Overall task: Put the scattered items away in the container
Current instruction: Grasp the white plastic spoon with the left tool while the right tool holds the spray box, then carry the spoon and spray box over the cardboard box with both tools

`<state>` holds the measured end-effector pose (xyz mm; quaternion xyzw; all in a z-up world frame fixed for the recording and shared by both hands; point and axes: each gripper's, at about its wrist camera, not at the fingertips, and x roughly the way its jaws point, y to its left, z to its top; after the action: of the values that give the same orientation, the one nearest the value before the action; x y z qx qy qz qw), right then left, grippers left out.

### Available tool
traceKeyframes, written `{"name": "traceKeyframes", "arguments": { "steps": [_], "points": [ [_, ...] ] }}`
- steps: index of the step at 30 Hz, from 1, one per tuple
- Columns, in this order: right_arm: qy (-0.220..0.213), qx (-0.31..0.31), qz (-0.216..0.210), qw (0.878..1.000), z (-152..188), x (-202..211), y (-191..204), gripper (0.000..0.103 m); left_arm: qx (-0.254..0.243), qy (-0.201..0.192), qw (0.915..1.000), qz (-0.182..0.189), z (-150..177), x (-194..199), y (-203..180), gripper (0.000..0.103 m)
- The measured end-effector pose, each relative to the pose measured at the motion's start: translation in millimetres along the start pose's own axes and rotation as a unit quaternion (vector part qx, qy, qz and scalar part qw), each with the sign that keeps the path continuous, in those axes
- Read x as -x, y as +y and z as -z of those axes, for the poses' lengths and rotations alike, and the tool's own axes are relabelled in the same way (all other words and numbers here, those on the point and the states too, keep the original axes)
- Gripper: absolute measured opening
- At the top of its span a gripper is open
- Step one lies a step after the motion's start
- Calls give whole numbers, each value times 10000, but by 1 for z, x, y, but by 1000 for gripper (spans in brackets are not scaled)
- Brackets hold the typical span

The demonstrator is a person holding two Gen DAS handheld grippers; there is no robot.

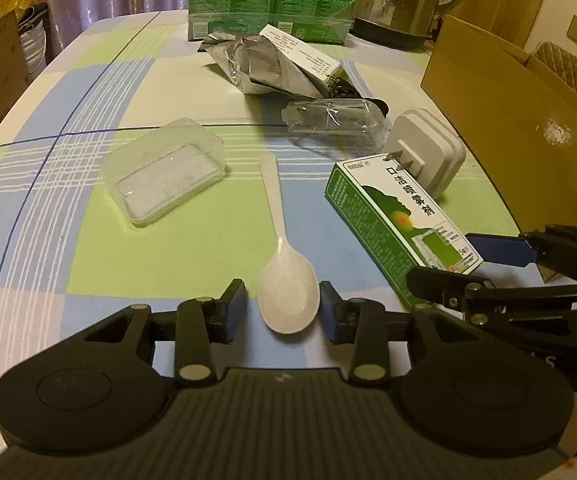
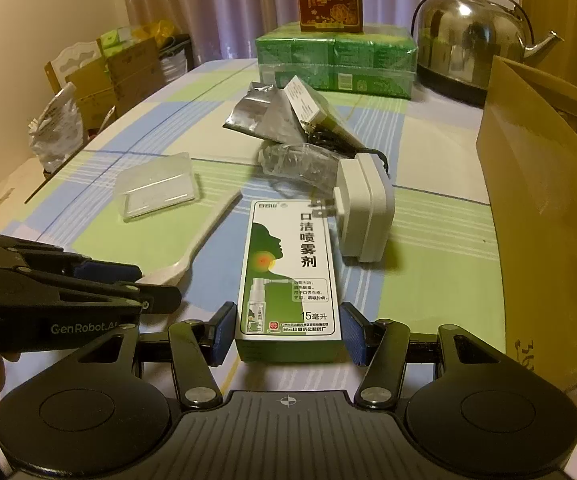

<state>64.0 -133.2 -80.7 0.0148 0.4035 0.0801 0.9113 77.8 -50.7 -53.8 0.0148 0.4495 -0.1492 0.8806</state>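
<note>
The left gripper (image 1: 282, 306) is spread wide, the white spoon (image 1: 286, 300) bowl framed untouched between its pads. The right gripper (image 2: 288, 330) is parted around the green spray box (image 2: 288, 268), contact unclear. At one o'clock a white plug adapter (image 2: 364, 216) is seen; the cardboard box (image 2: 544, 216) is found at three o'clock.

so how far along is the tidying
Barely begun: nothing visibly in the cardboard box yet. In hand: left tool open around the white spoon, right tool open around the green spray box. Left: clear plastic lid, white charger, foil packet.
</note>
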Motion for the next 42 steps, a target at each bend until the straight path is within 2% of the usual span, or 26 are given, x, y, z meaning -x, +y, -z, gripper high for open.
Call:
{"name": "traceKeyframes", "arguments": {
  "steps": [8,13,15,25,42],
  "points": [
    [-7,22,11,10000,0,-1,1,52,313,38,9994,123,-4,-2,4,34],
    [-8,14,9,10000,0,-2,0,52,115,3,9999,42,-2,-2,0,34],
    [-11,22,10,10000,0,-2,0,52,-39,4,10000,-14,-1,-2,-3,27],
    [-59,-3,-33,10000,-4,-6,-2,52,-399,30,9992,-32,7,5,-3,26],
    [-255,292,16,9992,-20,-34,4,54,-516,-158,9985,-64,11,28,6,26]
  ]
}}
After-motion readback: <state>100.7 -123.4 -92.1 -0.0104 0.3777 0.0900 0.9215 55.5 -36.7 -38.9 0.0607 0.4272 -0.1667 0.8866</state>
